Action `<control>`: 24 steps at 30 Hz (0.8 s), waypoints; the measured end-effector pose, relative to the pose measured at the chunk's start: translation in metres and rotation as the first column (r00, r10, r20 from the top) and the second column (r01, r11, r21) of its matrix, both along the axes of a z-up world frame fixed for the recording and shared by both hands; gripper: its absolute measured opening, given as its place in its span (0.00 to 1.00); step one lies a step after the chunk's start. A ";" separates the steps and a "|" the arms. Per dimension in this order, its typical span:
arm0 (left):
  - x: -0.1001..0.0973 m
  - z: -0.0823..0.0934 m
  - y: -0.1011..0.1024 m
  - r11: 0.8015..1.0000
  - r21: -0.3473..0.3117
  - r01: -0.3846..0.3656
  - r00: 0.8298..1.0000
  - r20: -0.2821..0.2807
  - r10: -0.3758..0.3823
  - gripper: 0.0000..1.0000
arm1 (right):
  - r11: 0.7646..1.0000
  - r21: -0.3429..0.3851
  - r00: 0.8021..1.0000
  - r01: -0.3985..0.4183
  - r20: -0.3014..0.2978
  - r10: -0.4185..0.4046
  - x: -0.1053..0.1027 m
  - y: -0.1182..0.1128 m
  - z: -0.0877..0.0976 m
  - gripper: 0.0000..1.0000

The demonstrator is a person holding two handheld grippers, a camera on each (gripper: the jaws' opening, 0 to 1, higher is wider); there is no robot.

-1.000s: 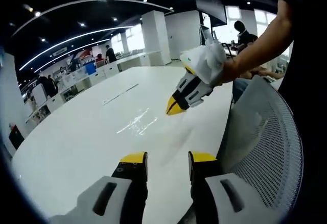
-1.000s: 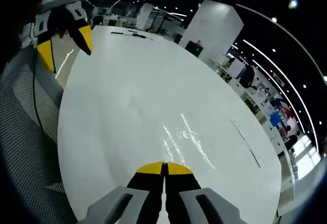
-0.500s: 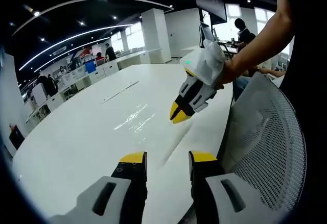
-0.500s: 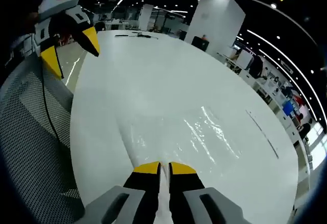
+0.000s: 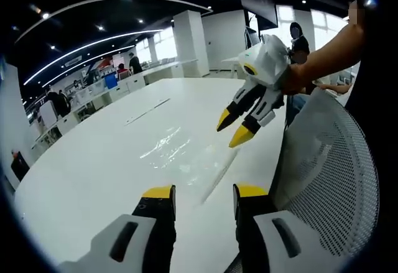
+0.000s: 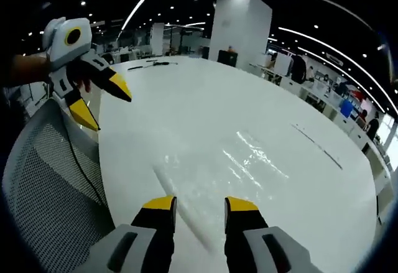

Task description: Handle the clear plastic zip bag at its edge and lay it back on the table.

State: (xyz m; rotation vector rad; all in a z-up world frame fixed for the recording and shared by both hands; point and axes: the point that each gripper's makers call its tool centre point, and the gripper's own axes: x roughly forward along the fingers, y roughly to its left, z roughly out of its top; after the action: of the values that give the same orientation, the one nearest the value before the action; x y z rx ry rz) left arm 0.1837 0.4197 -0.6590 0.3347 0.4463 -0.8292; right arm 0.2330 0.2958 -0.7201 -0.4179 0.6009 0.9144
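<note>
The clear plastic zip bag (image 6: 230, 167) lay flat on the white worktop (image 6: 199, 99), its zip edge just ahead of the right tongs (image 6: 200, 203). These stood apart and held nothing. The left tongs (image 5: 204, 192) also stood apart and empty, near the mesh chair back (image 5: 329, 173). The laying step looked finished; next, I think, both only needed to draw away.

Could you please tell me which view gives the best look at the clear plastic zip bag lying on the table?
The right gripper view: the clear plastic zip bag lies flat ahead of the open right claw, glare and closure strip across mid-frame. The left gripper view shows the bag further off, as glare beyond the left claw.
</note>
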 end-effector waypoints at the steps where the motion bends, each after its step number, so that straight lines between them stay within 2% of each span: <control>1: 0.000 0.000 0.000 1.000 -0.002 -0.002 1.000 0.001 0.002 0.36 | 1.000 0.004 1.000 0.006 0.003 -0.006 -0.003 -0.003 0.002 0.32; 8: 0.005 -0.006 0.006 0.999 -0.032 -0.029 1.000 0.002 0.029 0.41 | 0.997 0.038 0.997 0.069 0.024 -0.070 -0.010 -0.028 0.016 0.41; 14: 0.005 -0.011 0.011 0.998 -0.049 -0.037 0.999 -0.001 0.037 0.46 | 0.989 0.106 0.994 0.107 0.025 -0.110 -0.021 -0.044 0.028 0.51; 18: 0.005 -0.011 0.011 0.997 -0.059 -0.044 0.999 0.000 0.044 0.49 | 0.989 0.107 0.993 0.105 0.039 -0.110 -0.027 -0.054 0.032 0.61; 24: 0.001 -0.012 0.010 0.997 -0.067 -0.046 0.999 0.021 0.048 0.56 | 0.982 0.140 0.989 0.131 0.055 -0.139 -0.037 -0.071 0.032 0.69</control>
State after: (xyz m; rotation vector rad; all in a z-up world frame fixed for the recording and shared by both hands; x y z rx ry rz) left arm 0.1848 0.4298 -0.6710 0.2709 0.4027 -0.7920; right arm 0.1964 0.2252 -0.6885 -0.2795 0.4988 0.8034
